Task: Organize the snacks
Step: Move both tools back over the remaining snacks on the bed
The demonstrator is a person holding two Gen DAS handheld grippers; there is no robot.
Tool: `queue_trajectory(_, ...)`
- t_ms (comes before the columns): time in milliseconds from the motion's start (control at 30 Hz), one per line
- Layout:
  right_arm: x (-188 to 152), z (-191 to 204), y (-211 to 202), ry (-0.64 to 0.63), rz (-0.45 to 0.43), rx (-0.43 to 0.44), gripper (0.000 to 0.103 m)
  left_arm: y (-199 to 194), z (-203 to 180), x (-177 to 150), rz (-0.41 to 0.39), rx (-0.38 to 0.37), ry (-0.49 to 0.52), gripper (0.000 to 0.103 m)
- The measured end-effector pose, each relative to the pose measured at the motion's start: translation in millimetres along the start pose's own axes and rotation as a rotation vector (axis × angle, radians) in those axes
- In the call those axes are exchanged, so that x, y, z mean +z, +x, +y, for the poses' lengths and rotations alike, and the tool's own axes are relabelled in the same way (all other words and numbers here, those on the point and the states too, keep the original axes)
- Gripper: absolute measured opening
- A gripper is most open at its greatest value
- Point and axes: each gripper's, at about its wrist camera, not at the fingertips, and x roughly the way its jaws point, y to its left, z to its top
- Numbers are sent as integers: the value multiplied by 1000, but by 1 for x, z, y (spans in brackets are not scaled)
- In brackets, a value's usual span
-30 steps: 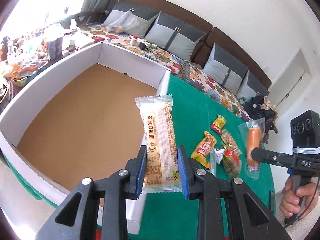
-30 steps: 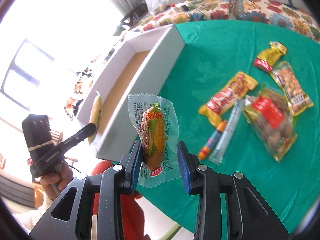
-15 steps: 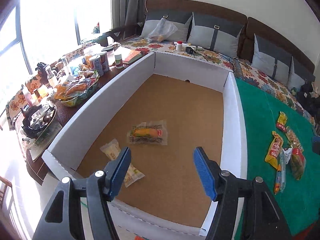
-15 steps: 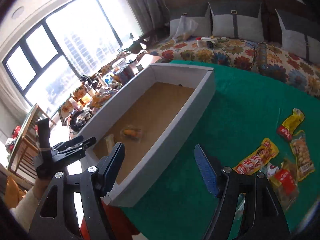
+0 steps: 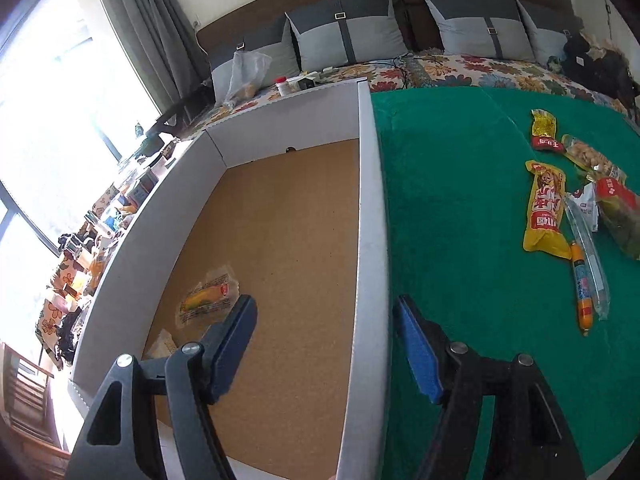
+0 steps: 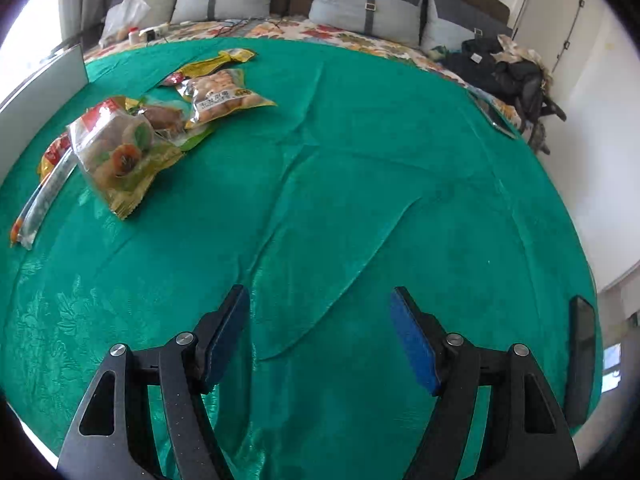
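My left gripper [image 5: 324, 320] is open and empty above the right wall of the white box [image 5: 368, 208]. On the box's cork floor lie a corn snack packet [image 5: 206, 300] and a pale wafer packet [image 5: 164, 344], partly hidden by my left finger. Several snacks lie on the green cloth: a yellow-red packet [image 5: 546, 208], a thin sausage stick [image 5: 582, 292], a nut bag [image 5: 592, 160]. My right gripper [image 6: 320, 324] is open and empty over bare green cloth. The snack pile [image 6: 124, 148] lies to its far left.
A sofa with grey cushions [image 5: 360, 36] and a floral cover runs behind the table. A cluttered side table [image 5: 100, 224] stands left of the box. A dark phone [image 6: 580, 360] lies at the table's right edge. Dark clothes [image 6: 508, 72] are heaped on the sofa's right end.
Both grippers let go of their packets, which now lie in the box. The left gripper has shifted right to the box wall. The right gripper has swung right, away from the box.
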Motion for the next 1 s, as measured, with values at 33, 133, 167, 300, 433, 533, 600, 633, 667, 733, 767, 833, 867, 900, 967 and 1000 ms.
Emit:
queue_trajectory(33, 0, -1, 4, 5, -1, -1, 75, -1, 1, -3, 5, -12, -5, 70)
queue_trajectory(133, 4, 2, 8, 23, -39, 8, 75, -2, -1, -8, 31, -23, 0, 70)
queue_trajectory(167, 7, 4, 10, 29, -51, 9, 75, -2, -3, -9, 39, -25, 5, 70)
queue_trajectory(300, 7, 4, 16, 61, -84, 4, 84, -8, -8, -9, 33, -37, 7, 70)
queue_trajectory(433, 4, -10, 24, 133, -56, 75, 89, -41, -10, -2, -59, 46, -42, 76)
queue_trajectory(533, 4, -11, 25, 144, -53, 70, 92, -76, -22, 0, -180, 125, -54, 82)
queue_trajectory(600, 4, -10, 25, 147, -52, 72, 92, -96, -33, 0, -239, 118, -64, 87)
queue_trajectory(633, 4, -8, 25, 146, -52, 70, 92, -104, -40, 0, -257, 96, -69, 91)
queue_trajectory(667, 4, -6, 24, 145, -52, 69, 92, -109, -47, -1, -264, 66, -75, 93)
queue_trajectory(733, 4, -8, 24, 148, -51, 72, 93, -109, -64, -4, -243, -4, -82, 99)
queue_trajectory(767, 4, -8, 24, 147, -52, 71, 93, -104, -74, -7, -219, -41, -78, 99)
queue_trajectory(833, 3, -8, 24, 147, -52, 72, 93, -88, -96, -14, -148, -90, -50, 99)
queue_trajectory(867, 3, -8, 24, 147, -52, 72, 93, -78, -108, -19, -115, -108, -34, 99)
queue_trajectory(900, 3, -8, 23, 147, -52, 72, 93, -68, -119, -24, -86, -124, -20, 99)
queue_trajectory(967, 3, -8, 23, 147, -51, 72, 93, -45, -135, -37, -24, -153, -9, 99)
queue_trajectory(1000, 3, -8, 23, 147, -51, 72, 93, -34, -142, -42, 9, -175, -8, 99)
